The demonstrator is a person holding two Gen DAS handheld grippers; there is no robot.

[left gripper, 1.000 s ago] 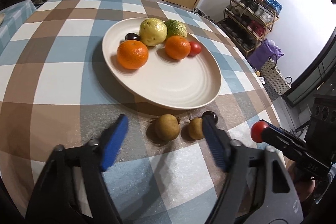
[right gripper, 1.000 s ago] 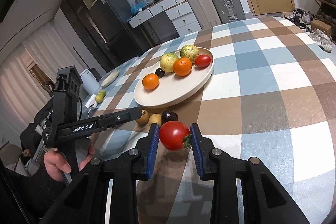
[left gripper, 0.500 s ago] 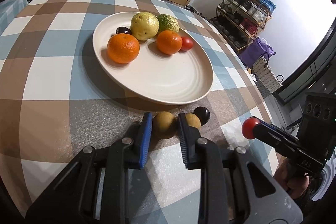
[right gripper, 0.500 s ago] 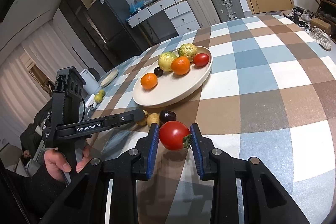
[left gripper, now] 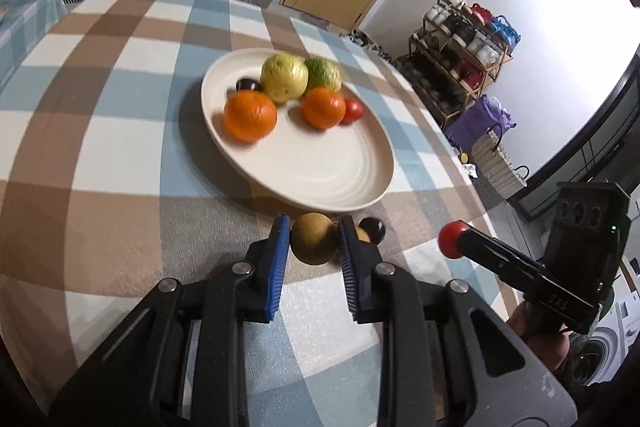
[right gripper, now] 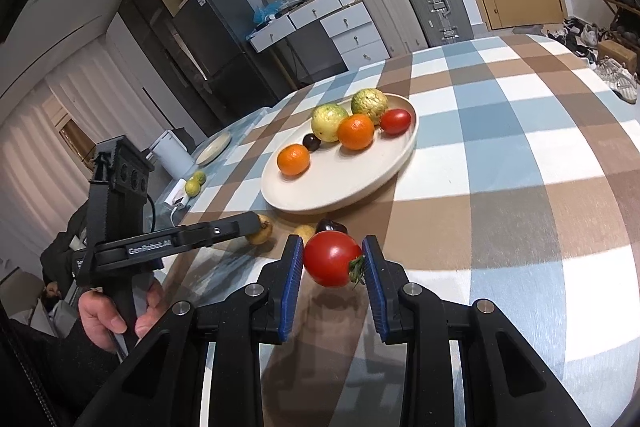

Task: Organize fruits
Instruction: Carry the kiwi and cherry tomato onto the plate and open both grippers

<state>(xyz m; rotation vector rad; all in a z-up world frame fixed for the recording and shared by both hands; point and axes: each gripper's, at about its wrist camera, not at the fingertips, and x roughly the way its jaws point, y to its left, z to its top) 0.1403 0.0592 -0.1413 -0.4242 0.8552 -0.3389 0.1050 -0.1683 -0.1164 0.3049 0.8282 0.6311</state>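
My left gripper (left gripper: 314, 241) is shut on a brown round fruit (left gripper: 314, 243) and holds it just above the checked cloth, in front of the cream plate (left gripper: 320, 183). A second brown fruit (left gripper: 363, 235) and a dark plum (left gripper: 373, 229) lie just right of it. My right gripper (right gripper: 331, 259) is shut on a red tomato (right gripper: 331, 259) above the table. The plate (right gripper: 340, 187) holds two oranges (left gripper: 250, 117), a yellow fruit (left gripper: 284, 77), a green fruit (left gripper: 325, 73), a small tomato (left gripper: 353, 110) and a dark plum (left gripper: 247, 85).
The round table has a checked cloth (left gripper: 100, 147) and its edge curves away at right. Suitcases (right gripper: 432, 3) and drawers stand by the far wall. A shoe rack (left gripper: 464, 39) stands at right. A side table with a small plate (right gripper: 214, 149) and limes is at left.
My left gripper closed on the brown fruit and has lifted it slightly toward the plate. My right gripper keeps holding the tomato, almost unmoved.
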